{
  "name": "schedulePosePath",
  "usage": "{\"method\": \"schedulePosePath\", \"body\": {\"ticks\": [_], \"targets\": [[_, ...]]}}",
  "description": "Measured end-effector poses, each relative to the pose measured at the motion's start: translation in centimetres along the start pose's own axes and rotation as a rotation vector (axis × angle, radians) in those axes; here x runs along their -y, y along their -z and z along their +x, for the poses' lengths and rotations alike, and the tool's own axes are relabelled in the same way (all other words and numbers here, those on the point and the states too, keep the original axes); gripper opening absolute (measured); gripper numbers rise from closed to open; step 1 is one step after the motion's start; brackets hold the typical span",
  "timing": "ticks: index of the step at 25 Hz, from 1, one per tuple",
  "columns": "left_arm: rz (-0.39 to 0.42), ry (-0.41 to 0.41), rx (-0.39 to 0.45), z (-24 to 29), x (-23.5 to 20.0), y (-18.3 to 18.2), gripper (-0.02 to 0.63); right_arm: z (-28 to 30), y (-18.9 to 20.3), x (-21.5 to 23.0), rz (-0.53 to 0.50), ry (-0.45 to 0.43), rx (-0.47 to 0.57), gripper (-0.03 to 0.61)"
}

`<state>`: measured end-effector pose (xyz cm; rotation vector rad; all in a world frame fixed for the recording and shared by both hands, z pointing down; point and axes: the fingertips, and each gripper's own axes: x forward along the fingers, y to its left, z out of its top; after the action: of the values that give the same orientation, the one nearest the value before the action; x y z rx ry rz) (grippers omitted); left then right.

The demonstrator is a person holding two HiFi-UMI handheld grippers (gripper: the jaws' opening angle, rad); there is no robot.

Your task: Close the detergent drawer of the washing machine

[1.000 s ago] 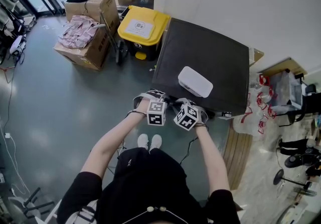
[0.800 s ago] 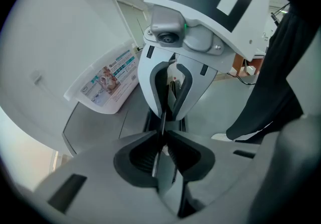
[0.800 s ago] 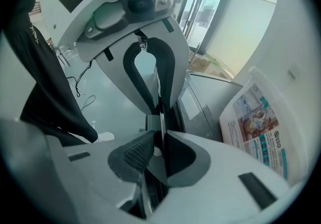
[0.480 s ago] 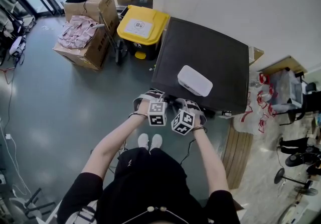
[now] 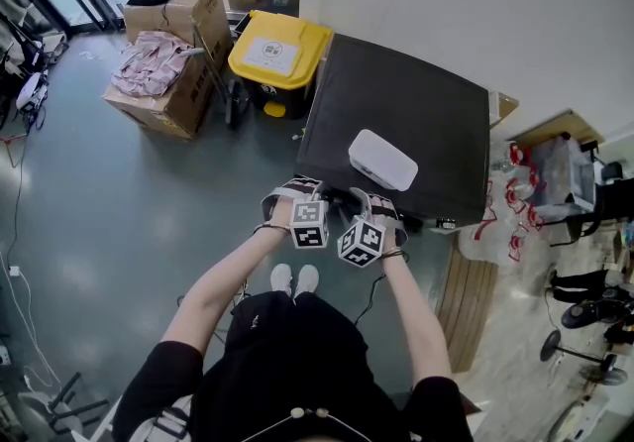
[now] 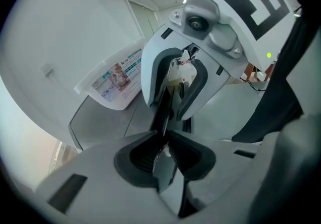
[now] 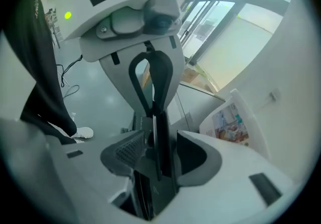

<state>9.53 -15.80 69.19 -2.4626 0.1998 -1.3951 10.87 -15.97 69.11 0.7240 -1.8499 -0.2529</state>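
The washing machine [image 5: 416,113] has a dark top, and both grippers meet at its near left corner. The detergent drawer's front shows only as a thin dark panel [image 7: 159,142] standing edge-on between the jaws. My left gripper [image 5: 317,196] is shut on that panel's edge [image 6: 161,122], with the pads [image 6: 145,155] close together; its jaws have just been opening a little. My right gripper [image 5: 347,202] faces it from the other side. Its jaws [image 7: 156,155] have just been opening and stand wide, the panel between them with a gap beside each pad.
A white box [image 5: 382,160] with a printed label lies on the machine's top. A yellow-lidded bin [image 5: 275,52] and open cardboard boxes [image 5: 168,83] stand to the left. Plastic bags [image 5: 510,222] and a wooden board [image 5: 466,301] are at the right. The person's shoes [image 5: 294,278] are just below the grippers.
The right gripper's marker cube has rolled and shifted slightly left and back toward the person. The left gripper has stayed where it was.
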Motion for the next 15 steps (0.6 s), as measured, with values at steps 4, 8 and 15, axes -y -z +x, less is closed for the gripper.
{"method": "schedulePosePath", "body": {"ticks": [4, 8, 15], "targets": [[-0.02, -0.004, 0.002, 0.4, -0.1, 0.3, 0.067, 0.5, 0.3, 0.5, 0.031, -0.031, -0.02, 0.224], [-0.012, -0.03, -0.001, 0.4, -0.3, 0.0, 0.067, 0.8, 0.4, 1.0, 0.056, -0.07, -0.021, 0.23], [-0.008, -0.103, -0.005, -0.5, -1.1, -0.3, 0.075, 0.7, 0.3, 1.1, 0.067, -0.077, -0.026, 0.224]]}}
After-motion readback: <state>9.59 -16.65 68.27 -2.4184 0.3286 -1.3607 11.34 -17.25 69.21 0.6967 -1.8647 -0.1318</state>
